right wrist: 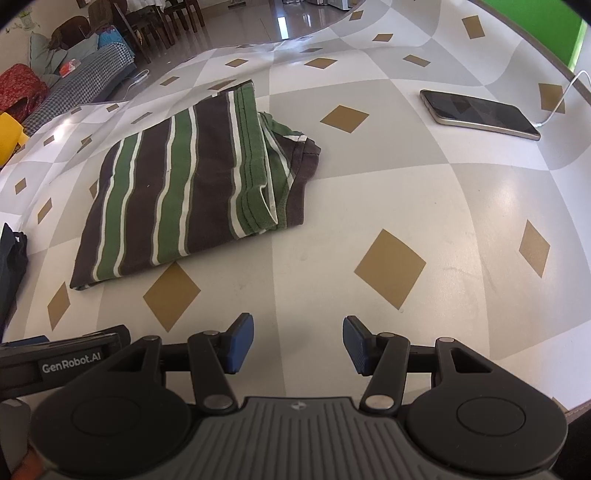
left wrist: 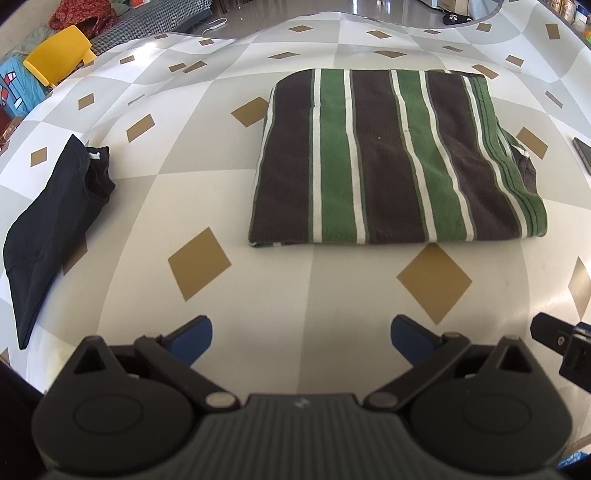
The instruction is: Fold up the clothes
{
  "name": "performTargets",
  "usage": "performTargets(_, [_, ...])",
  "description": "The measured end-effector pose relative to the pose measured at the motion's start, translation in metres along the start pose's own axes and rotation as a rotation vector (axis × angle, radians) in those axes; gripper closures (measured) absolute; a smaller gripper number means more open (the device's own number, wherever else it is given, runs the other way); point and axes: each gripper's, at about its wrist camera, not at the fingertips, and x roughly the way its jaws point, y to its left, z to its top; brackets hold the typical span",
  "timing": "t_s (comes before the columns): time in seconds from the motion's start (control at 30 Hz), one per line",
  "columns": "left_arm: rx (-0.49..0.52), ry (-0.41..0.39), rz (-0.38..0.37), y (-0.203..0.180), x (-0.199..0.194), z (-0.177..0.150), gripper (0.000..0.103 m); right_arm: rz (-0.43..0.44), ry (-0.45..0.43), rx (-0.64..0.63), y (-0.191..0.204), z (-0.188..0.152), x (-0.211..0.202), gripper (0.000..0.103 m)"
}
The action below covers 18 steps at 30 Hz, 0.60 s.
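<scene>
a home living area – sofa (right wrist: 92, 70), dining chairs (right wrist: 162, 22), tiled floor (right wrist: 295, 22) beyond the table (right wrist: 461, 206).

In the left wrist view, the dark slab-shaped phone (left wrist: 583, 153) is cut by the right edge, and the folded black garment (left wrist: 48, 229) runs off at the left. In the right wrist view, the white charging cable (right wrist: 565, 96) leaves at the right edge. Layers beneath the folded striped brown-and-green shirt (right wrist: 177, 188) stay hidden.
</scene>
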Motion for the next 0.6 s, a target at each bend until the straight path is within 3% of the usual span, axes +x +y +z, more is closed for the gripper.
performTargets(0.6, [-0.072,0.016,0.008,0.002,0.028,0.03,0.0,-0.012,-0.015,-0.176,0.025,0.034,0.034,0.051])
